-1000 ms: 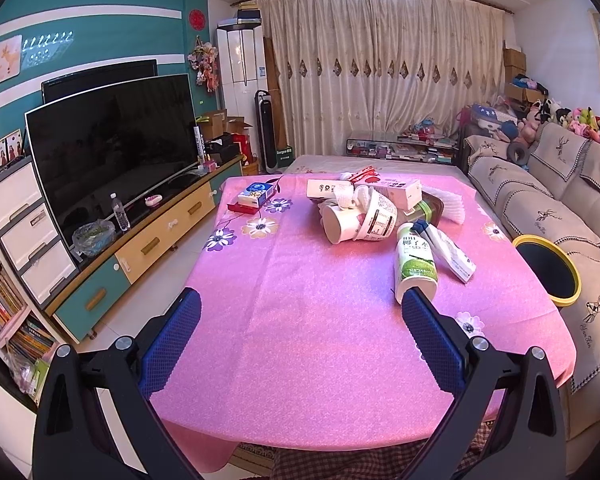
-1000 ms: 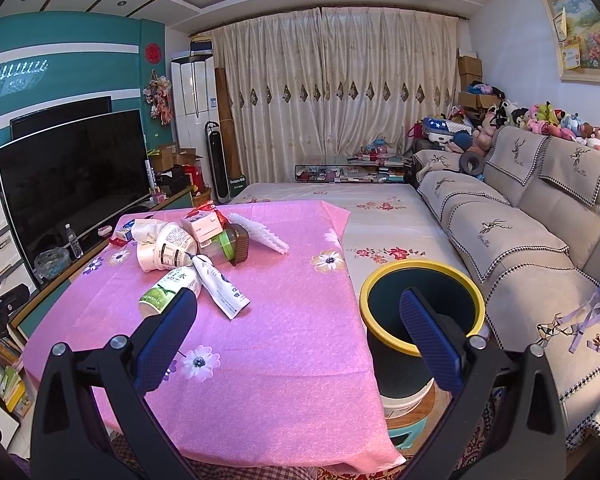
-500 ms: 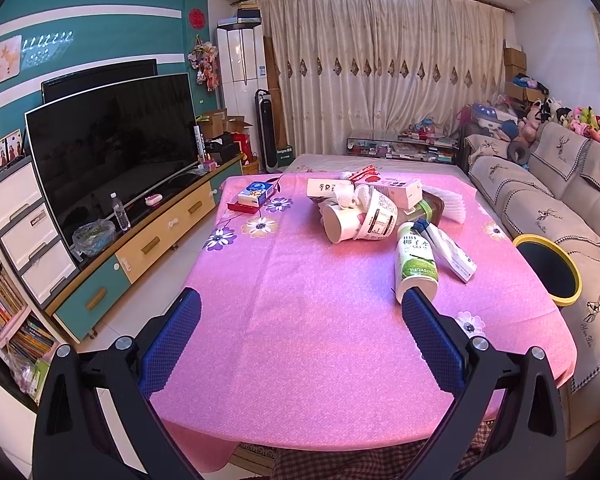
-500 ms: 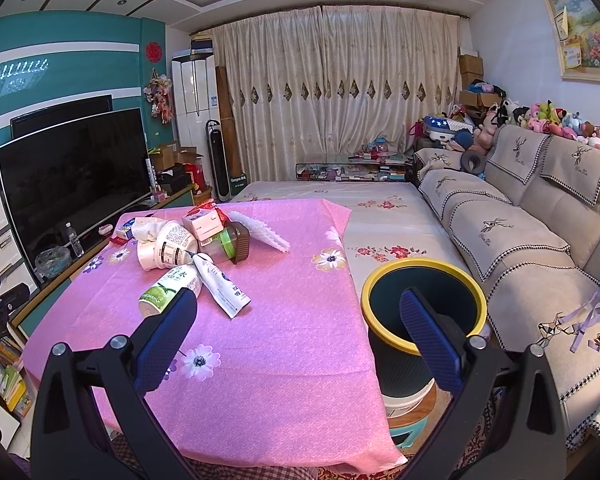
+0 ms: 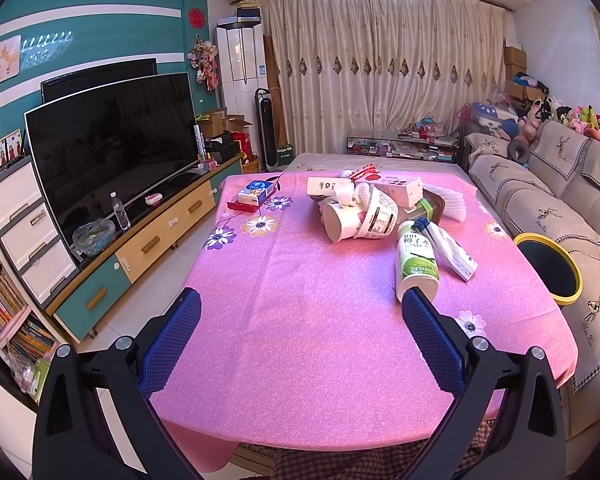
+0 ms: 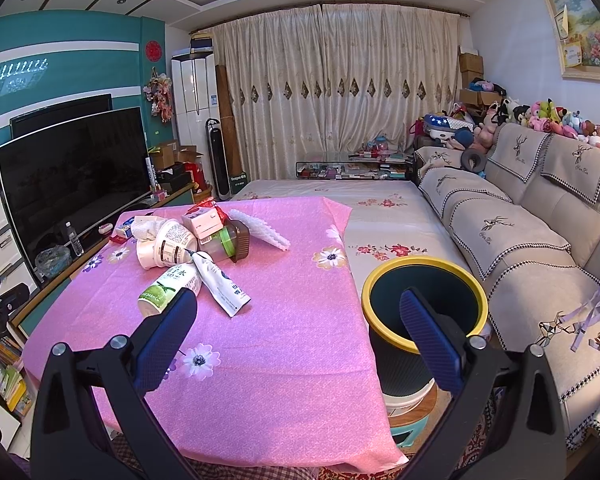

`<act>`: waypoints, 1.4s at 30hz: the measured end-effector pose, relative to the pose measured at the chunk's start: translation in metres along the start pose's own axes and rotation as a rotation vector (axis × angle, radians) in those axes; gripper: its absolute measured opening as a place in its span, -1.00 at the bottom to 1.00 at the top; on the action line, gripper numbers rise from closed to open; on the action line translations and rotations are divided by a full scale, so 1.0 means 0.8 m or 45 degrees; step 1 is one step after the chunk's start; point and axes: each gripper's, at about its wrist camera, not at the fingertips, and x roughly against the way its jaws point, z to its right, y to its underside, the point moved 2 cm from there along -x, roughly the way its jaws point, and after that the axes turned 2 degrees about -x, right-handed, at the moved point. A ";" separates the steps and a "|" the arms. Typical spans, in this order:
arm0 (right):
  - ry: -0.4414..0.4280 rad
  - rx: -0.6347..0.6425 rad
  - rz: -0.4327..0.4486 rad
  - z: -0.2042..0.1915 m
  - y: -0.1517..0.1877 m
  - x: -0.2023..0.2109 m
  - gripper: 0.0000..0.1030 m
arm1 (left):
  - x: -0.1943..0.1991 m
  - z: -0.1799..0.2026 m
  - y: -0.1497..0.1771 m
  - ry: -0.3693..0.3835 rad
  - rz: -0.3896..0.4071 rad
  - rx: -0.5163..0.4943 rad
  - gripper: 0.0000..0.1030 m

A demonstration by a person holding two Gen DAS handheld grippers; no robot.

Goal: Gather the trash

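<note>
Both grippers, left gripper [image 5: 300, 312] and right gripper [image 6: 298, 312], remain spread, unmoved.

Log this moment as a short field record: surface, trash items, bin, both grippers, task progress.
surface: table under a pink flowered tablecloth
trash pile: white paper cups, white cardboard cartons, green-lidded brown container, all heaped at the far side
nearest trash: white bottle with green label, lying on its side beside a white squeezed pouch
bin: dark bin with yellow rim, beside the table, looks empty
left gripper: open, empty
right gripper: open, empty
progress: nothing picked up yet
</note>
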 end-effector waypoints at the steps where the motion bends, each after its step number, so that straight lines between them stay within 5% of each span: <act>1: 0.000 0.000 -0.001 0.000 0.001 -0.001 0.88 | -0.001 0.000 0.000 -0.001 -0.001 0.000 0.92; 14: -0.033 0.020 -0.040 -0.010 0.007 -0.024 0.88 | -0.016 0.003 0.008 -0.003 -0.015 0.002 0.92; 28: -0.245 0.182 -0.326 -0.071 0.029 -0.175 0.87 | -0.046 0.004 0.010 -0.014 -0.034 -0.020 0.92; 33: -0.249 0.228 -0.446 -0.090 0.032 -0.235 0.55 | -0.066 0.007 0.004 0.007 -0.058 -0.021 0.92; 42: -0.269 0.274 -0.546 -0.106 0.029 -0.292 0.27 | -0.099 0.027 -0.010 0.059 -0.078 -0.048 0.92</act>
